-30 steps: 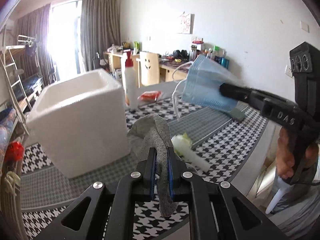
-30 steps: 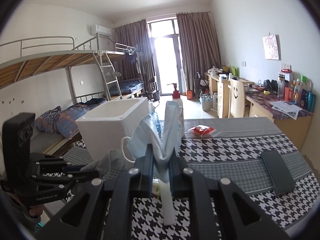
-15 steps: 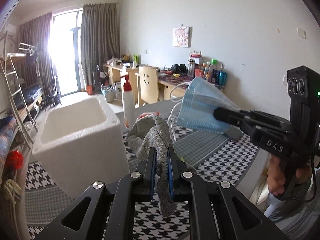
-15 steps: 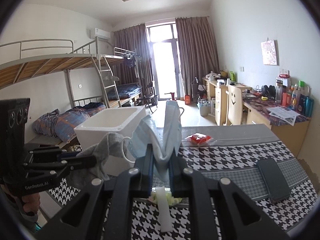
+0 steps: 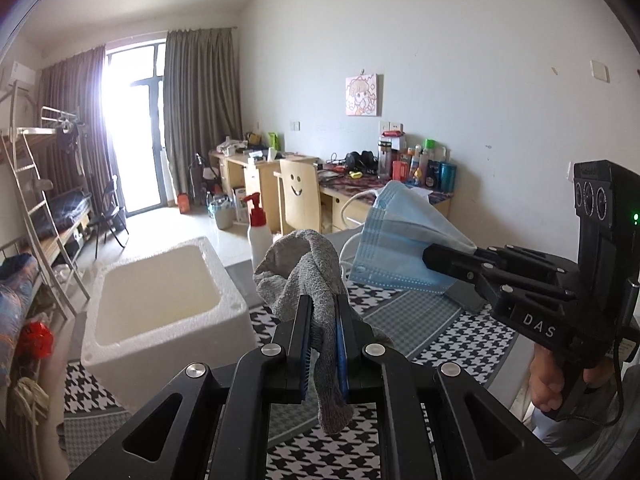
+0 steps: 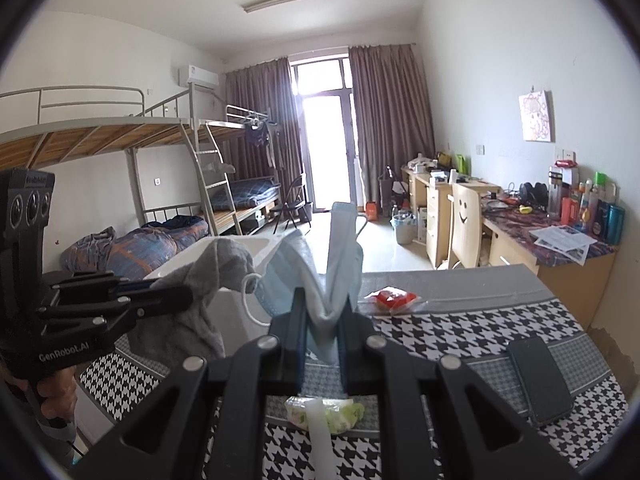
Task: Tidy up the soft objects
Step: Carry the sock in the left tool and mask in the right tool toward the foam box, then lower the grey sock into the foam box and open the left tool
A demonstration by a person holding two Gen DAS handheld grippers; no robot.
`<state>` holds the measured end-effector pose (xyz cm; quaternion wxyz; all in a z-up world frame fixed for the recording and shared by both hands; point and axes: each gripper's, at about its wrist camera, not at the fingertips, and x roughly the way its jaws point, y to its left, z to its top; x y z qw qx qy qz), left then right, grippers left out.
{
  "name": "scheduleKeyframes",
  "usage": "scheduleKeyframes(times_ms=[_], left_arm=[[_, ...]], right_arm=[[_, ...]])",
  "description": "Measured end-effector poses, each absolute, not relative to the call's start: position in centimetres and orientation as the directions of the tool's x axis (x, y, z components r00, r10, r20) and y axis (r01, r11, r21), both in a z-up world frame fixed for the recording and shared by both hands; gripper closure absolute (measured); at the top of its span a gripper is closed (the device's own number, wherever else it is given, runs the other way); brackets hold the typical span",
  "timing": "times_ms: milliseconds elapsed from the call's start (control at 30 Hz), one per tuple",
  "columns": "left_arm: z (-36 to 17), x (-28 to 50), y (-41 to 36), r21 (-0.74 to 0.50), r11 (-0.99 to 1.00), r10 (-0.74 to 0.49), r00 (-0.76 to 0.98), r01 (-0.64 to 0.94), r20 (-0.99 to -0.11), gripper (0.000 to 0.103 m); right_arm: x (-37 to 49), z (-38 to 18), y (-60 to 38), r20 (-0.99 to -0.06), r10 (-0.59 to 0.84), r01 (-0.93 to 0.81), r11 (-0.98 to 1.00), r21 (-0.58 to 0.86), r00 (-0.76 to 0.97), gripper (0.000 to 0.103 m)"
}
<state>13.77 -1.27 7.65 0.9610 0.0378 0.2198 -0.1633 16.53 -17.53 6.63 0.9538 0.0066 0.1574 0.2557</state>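
The left gripper (image 5: 322, 344) pinches a sock (image 5: 304, 268), the right gripper (image 6: 322, 332) pinches a mask (image 6: 304, 276); the box (image 5: 160, 300) sits low and left, nearer the sock

We read "DAS" in white on the black body of the right gripper (image 5: 430, 258), seen from the left wrist view, low on its side behind the fingers. From the right wrist view, "GenRobot.AI" stands in white on the left gripper (image 6: 188, 298), on the lower block of its body above the hand. A small raised word on top of that gripper's camera head is too faint for us to read. The bottles (image 6: 592, 206) on the far desk to our right carry labels, all too small to read.
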Motion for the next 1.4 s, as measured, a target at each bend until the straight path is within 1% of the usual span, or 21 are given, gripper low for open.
scheduleKeyframes(times_ms=[433,867,1200,1400], left_arm=[[9.4,14.4,-0.8,-0.002,0.954,-0.279,0.883,0.3,-0.377,0.092],[10.1,15.3,0.4,-0.013,0.962,-0.26,0.904,0.271,-0.338,0.092],[11.1,16.4,1.9,-0.021,0.975,-0.214,0.922,0.219,-0.321,0.092],[11.4,16.7,3.0,-0.024,0.988,-0.155,0.937,0.156,-0.313,0.092]], right_arm=[[17.5,7.6,-17.7,-0.286,0.468,-0.463,0.882,0.091,0.836,0.087],[18.1,8.7,-16.3,-0.27,0.455,-0.455,0.888,0.068,0.848,0.087],[18.4,9.4,-15.1,-0.249,0.481,-0.481,0.874,0.065,0.841,0.087],[18.9,9.5,-14.2,-0.236,0.497,-0.499,0.865,0.054,0.835,0.087]])
